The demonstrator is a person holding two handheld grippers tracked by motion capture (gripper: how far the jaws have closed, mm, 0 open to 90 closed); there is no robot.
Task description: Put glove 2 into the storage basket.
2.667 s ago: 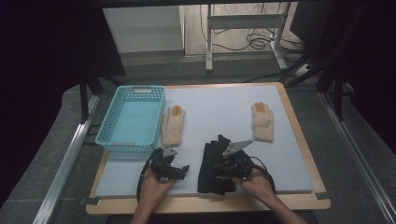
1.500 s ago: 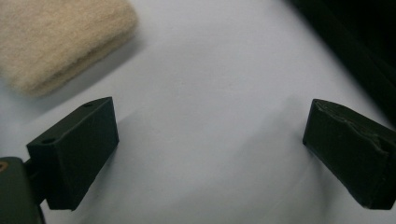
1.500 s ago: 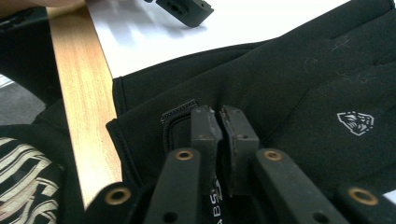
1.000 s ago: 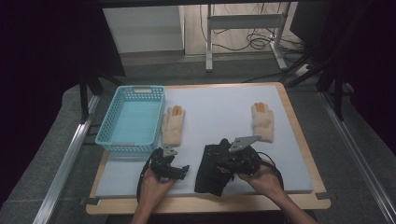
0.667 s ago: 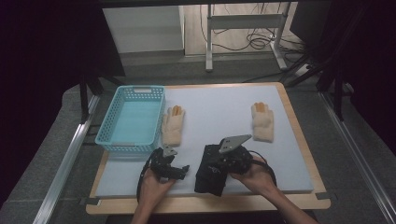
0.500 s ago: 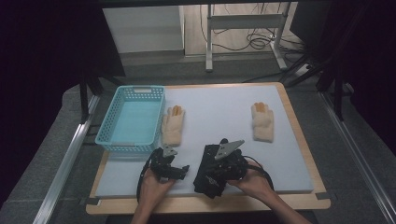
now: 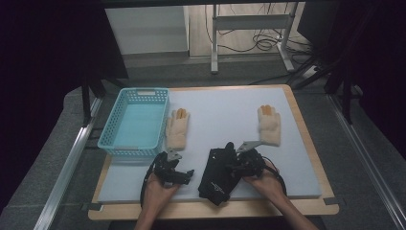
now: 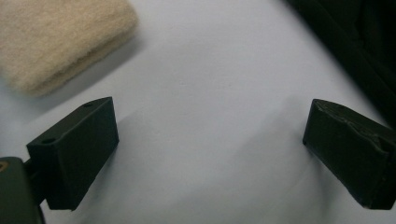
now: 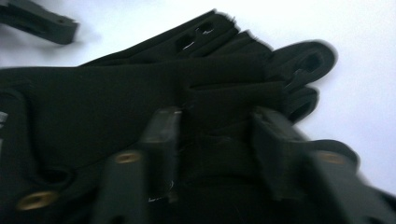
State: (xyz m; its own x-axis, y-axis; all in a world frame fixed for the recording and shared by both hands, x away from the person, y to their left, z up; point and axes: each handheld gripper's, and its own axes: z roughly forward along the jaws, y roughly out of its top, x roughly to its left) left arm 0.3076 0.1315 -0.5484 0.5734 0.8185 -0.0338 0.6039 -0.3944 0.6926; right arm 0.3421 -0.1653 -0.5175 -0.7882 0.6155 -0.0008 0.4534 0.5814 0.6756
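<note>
- The table has bare pale surface between the two cream gloves.
- The blue basket at the left edge looks empty.
- The black glove lies flat near the front edge.
- The right gripper leans down onto the black glove; its jaws have just been opening, a fold of cloth between them.
- The left gripper rests low, jaws wide, nothing between.
</note>
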